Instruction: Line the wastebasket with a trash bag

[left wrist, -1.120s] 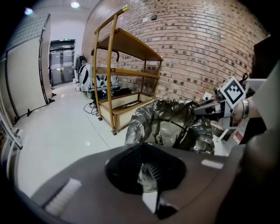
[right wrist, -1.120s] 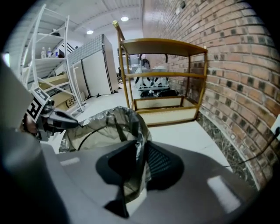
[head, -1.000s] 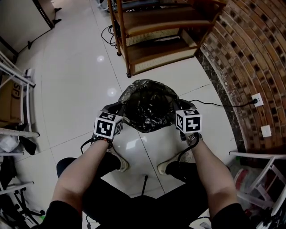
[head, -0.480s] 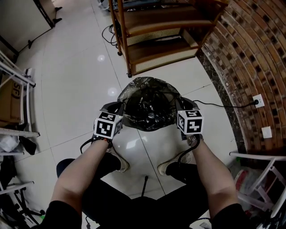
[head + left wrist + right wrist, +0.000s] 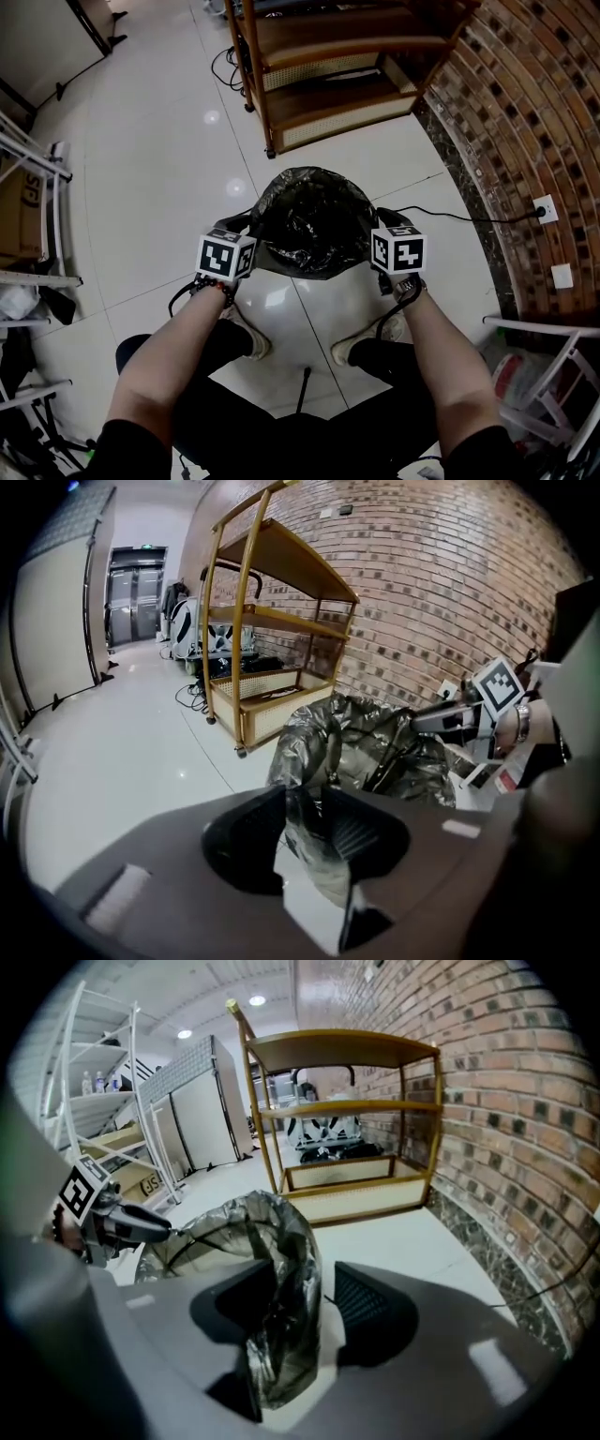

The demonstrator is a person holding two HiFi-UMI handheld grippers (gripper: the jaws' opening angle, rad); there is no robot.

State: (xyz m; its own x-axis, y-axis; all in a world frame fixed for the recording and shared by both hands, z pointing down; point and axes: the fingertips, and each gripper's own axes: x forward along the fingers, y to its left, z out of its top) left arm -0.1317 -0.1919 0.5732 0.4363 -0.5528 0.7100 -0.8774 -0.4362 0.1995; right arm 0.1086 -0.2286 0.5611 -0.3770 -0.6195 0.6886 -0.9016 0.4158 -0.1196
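Note:
A black trash bag (image 5: 309, 220) sits in the wastebasket on the floor, its edge folded outward over the rim. My left gripper (image 5: 247, 228) is at the rim's left side and my right gripper (image 5: 382, 218) at its right. In the left gripper view my left gripper (image 5: 302, 803) has just been opening, and a fold of the bag (image 5: 375, 742) lies loosely between its jaws. In the right gripper view my right gripper (image 5: 305, 1283) has also just been opening. The bag's edge (image 5: 272, 1241) hangs between its jaws, clear of the right pad.
A wooden shelf cart (image 5: 328, 66) stands just beyond the basket. A curved brick wall (image 5: 525, 112) with an outlet (image 5: 542, 208) is at the right, and a black cable (image 5: 459, 220) runs from it across the tiles. White racks (image 5: 28, 169) stand at the left. The person's shoes (image 5: 251, 343) are below the basket.
The bag's edge has come down over the basket's rim. Both grippers have sunk a little with it.

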